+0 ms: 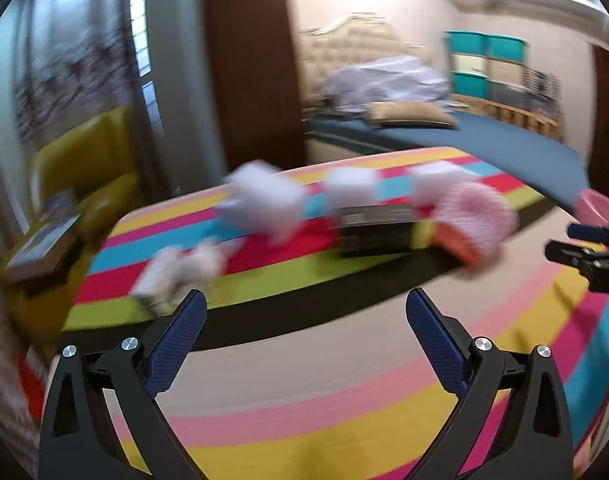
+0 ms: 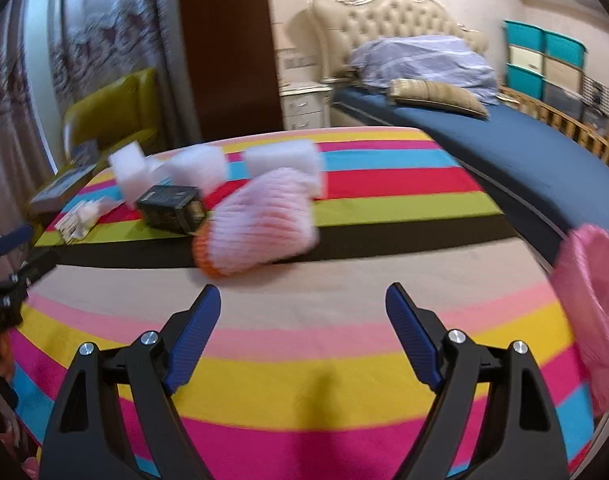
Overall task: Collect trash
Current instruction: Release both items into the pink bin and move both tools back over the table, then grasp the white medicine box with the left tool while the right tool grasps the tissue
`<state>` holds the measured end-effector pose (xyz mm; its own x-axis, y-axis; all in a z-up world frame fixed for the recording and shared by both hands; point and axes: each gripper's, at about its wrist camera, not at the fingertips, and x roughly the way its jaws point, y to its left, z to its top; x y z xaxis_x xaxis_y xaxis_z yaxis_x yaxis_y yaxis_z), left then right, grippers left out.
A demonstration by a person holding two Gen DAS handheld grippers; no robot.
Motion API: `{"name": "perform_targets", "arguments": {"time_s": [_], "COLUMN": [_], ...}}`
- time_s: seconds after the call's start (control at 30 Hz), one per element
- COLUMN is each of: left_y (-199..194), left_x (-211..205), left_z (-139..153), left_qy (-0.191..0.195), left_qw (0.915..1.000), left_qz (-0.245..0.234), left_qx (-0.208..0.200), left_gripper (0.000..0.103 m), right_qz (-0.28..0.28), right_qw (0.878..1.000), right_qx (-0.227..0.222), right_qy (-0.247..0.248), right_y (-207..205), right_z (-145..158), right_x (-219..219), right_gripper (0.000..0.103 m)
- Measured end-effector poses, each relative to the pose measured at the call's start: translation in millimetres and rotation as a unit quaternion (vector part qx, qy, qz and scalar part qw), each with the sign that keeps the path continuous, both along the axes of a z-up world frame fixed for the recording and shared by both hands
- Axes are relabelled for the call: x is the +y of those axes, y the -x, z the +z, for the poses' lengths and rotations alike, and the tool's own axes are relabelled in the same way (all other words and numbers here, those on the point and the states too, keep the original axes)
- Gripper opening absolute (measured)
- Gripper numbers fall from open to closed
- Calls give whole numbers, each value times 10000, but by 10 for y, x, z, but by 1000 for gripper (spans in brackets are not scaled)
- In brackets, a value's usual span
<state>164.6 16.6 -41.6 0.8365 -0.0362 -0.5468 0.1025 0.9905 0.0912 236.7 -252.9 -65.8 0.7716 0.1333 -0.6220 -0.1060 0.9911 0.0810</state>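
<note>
We hold our left claw [image 1: 306, 312] and right claw [image 2: 303, 306] wide, nothing between the pads, above the striped desk [image 2: 344, 360]. Ahead of the right claw lies a pink knitted hat [image 2: 264, 224]; beyond it to the left sit a dark box [image 2: 172, 208], white foam blocks [image 2: 282, 158] and crumpled paper [image 2: 82, 216].
</note>
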Motion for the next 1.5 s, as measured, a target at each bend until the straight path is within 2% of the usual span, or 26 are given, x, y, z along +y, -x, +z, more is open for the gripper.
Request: {"name": "perform_targets", "arguments": {"time_s": [0.07,0.2,0.33,0.53,0.63,0.67,0.77,0.93,1.0,1.1,1.13,1.3,1.37,1.5], "left_y": [-12,-65,-244,-610,-795,-852,-1013,-1254,-1309,-1277,-1237,-888,-722,-535], "left_x": [279,768,1263,1510,1464,1464,1463,1536,1530,1482,1492,1705,1776,1842], "left_z": [-6,-51,-141,-208,-228,-242,-288,-362,-372,-379,-370,-262,-218,-261], "left_qy": [49,-201,-16,233,180,140,114,311,461,512,510,604,640,605], "left_qw": [9997,9966,9926,9906,9901,9900,9887,9862,9869,9882,9887,9889,9885,9880], "left_qz": [248,781,1131,1082,1063,1046,1038,1026,877,685,726,1094,1173,1238], "left_qx": [65,173,449,807,899,937,1079,1258,1275,1267,1206,808,712,701], "left_gripper": [95,95,95,95,95,93,79,67,60,28,25,25,25,25], "right_qz": [151,552,891,1175,1231,1254,1331,1468,1509,1616,1646,1832,1872,1858], "right_qw": [9999,9984,9957,9925,9921,9918,9909,9889,9883,9866,9860,9826,9817,9813], "right_qx": [46,71,102,12,23,24,41,78,86,122,131,240,305,500], "right_qy": [-2,102,224,325,251,228,200,204,196,197,208,208,188,54], "right_y": [-99,-245,-330,-505,-574,-589,-603,-628,-637,-662,-664,-701,-733,-851], "right_z": [0,-3,-17,59,95,103,114,138,145,142,138,81,51,2], "right_x": [194,660,1030,1518,1662,1690,1798,1974,2038,2226,2269,2542,2638,2821], "right_gripper": [82,82,82,82,82,82,82,82,82,82,82,81,76,74]}}
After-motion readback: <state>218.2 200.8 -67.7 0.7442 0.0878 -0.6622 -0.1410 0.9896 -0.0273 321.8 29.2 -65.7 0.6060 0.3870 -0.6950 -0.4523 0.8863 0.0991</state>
